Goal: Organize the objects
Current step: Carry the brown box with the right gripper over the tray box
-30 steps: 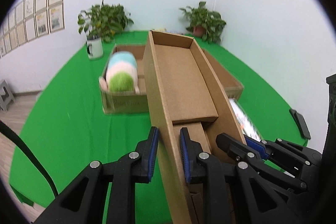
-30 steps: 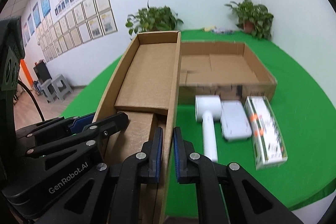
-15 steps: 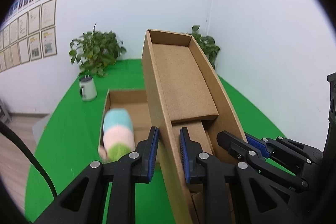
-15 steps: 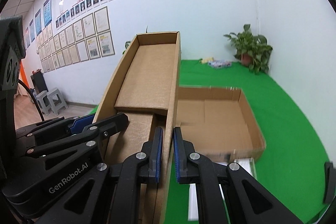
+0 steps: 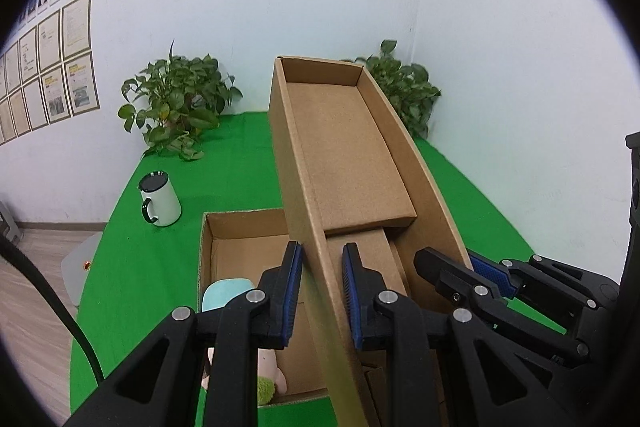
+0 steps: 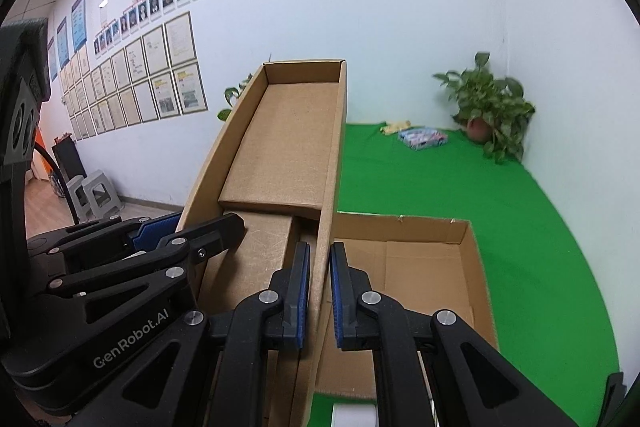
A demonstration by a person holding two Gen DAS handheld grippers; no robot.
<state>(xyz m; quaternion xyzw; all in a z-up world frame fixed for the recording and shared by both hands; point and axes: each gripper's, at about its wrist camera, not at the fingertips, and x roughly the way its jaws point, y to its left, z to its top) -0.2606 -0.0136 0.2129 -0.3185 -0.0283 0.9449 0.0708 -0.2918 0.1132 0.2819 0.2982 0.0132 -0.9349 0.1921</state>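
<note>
A long, narrow cardboard box (image 5: 344,155) (image 6: 280,147) hangs in the air between both grippers, open side up, with a loose flap inside. My left gripper (image 5: 320,291) is shut on its left wall; my right gripper (image 6: 320,291) is shut on its right wall. Each view shows the other gripper at the far side of the box. Below lies a wide, shallow cardboard tray (image 5: 240,227) (image 6: 440,259) on the green cloth. A pastel plush toy (image 5: 228,299) lies in the tray's left end, partly hidden by my left fingers.
A white mug (image 5: 159,199) stands on the green cloth (image 6: 460,187) at the left, potted plants (image 5: 176,107) (image 6: 492,111) in the back corners. A colourful packet (image 6: 422,138) lies near the far wall. A white object (image 6: 354,415) peeks out at the bottom edge. Grey stools (image 6: 94,193) stand on the floor.
Both grippers have lifted the narrow box well above the table. The tray, toy and white items have slid down in the views; the hair dryer and packets are nearly out of sight.
</note>
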